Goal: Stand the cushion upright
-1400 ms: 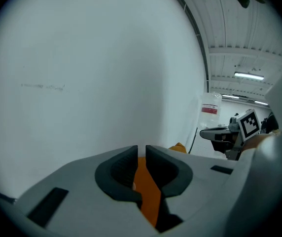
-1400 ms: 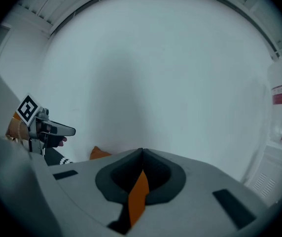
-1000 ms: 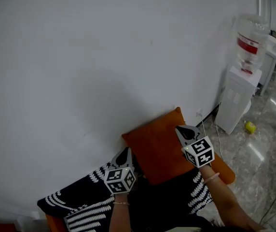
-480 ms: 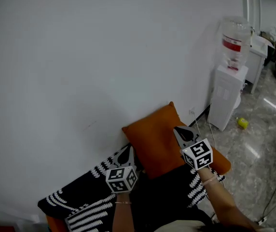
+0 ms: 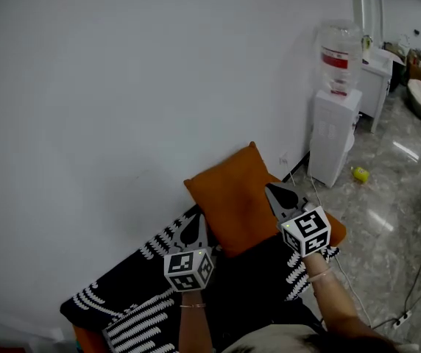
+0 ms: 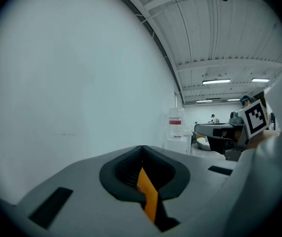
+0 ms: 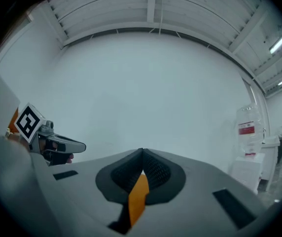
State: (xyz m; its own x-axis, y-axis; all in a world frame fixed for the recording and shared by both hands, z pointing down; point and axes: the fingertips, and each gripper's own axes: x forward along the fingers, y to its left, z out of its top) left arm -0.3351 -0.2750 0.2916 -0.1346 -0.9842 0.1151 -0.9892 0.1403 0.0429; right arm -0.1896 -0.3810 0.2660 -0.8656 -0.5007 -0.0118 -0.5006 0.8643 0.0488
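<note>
— Orange cushion [image 5: 232, 201]: where is it?
— At the far side, up against the white wall [image 5: 122, 87]. It is tilted with one corner highest, above the black-and-white patterned seat cover [image 5: 122, 307].
— And the tools?
— Both are clenched on it. The left tool [image 5: 191, 226] grips its lower left corner and the right tool [image 5: 274, 193] its right edge. Each gripper view shows orange fabric pinched between the closed jaws.
— Anything else nearby?
— A water dispenser [image 5: 333, 134] stands well apart to the right, on the glossy floor [image 5: 394, 226].
</note>
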